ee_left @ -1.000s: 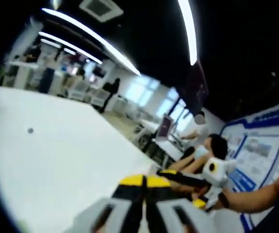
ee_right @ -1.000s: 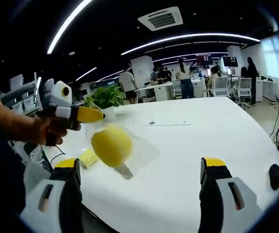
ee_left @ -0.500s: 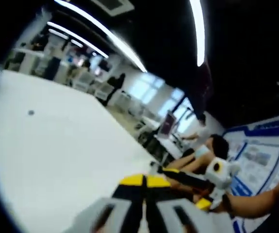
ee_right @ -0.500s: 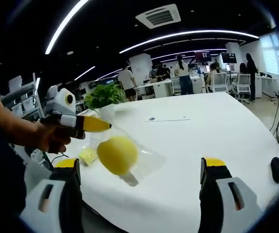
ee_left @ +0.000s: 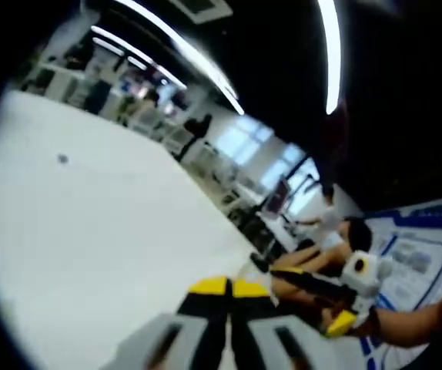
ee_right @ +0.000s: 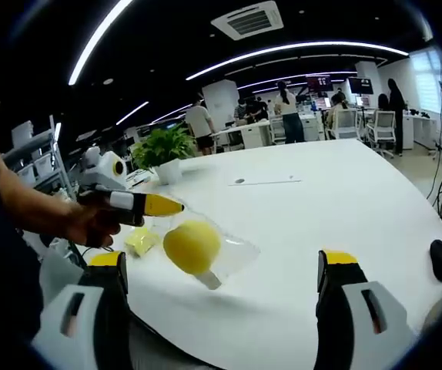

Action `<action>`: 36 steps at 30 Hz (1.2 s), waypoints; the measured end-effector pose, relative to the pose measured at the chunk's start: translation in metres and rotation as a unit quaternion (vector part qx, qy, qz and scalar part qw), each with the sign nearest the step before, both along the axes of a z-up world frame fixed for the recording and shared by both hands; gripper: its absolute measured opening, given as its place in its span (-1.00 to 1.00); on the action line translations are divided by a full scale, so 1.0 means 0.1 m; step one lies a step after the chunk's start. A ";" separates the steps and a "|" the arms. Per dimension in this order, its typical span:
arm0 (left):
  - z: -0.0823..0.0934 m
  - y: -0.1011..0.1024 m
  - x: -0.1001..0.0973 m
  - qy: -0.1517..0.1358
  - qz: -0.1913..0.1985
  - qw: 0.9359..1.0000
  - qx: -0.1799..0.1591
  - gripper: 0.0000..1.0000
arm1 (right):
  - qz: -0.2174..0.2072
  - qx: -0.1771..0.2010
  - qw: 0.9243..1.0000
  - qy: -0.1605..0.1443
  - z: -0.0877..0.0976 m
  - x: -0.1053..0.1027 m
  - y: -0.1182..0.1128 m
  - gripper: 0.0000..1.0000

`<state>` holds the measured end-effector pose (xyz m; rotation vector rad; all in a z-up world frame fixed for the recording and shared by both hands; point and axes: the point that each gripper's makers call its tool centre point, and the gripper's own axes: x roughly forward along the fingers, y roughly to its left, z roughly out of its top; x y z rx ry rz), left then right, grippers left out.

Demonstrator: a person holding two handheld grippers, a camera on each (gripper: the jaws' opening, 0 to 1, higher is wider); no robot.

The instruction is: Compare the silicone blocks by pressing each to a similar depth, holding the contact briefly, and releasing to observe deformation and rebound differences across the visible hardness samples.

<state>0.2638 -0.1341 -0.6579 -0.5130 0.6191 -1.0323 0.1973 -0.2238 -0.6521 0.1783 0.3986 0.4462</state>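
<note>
A round yellow silicone piece hangs inside a clear plastic bag just above the white table. My left gripper, held in a person's hand, is shut on the bag's top edge. In the left gripper view its yellow-tipped jaws are pressed together, and the bag is hidden below them. A small yellow-green block lies on the table behind the bag. My right gripper stands open in front of the bag, with nothing between its jaws. It also appears in the left gripper view.
A black mouse lies near the table's right edge. A potted plant stands at the far left of the table. A dark dot marks the tabletop. People and desks fill the background.
The left gripper has carried the bag and yellow piece a little lower and to the right in the right gripper view. The right gripper's jaws stay open.
</note>
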 end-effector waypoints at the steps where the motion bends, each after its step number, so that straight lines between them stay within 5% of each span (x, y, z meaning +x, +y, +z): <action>1: -0.05 0.03 0.02 0.002 0.003 1.000 0.006 -1.00 | 0.000 0.000 1.000 0.001 0.00 0.00 0.00 0.93; 9: -0.25 0.18 0.29 0.002 0.030 0.999 0.021 -1.00 | -0.003 0.000 1.000 0.010 -0.05 -0.04 0.00 0.93; 17: -0.52 0.34 0.59 -0.028 0.043 0.996 0.076 -1.00 | -0.007 0.002 1.000 0.021 -0.12 -0.08 0.02 0.93; 23: -0.76 0.40 0.76 -0.013 0.047 0.994 0.098 -1.00 | -0.010 0.004 1.000 0.029 -0.15 -0.11 0.03 0.93; 36: -1.10 0.38 0.79 -0.002 0.042 0.989 0.142 -1.00 | -0.019 0.004 0.999 0.050 -0.25 -0.16 -0.01 0.93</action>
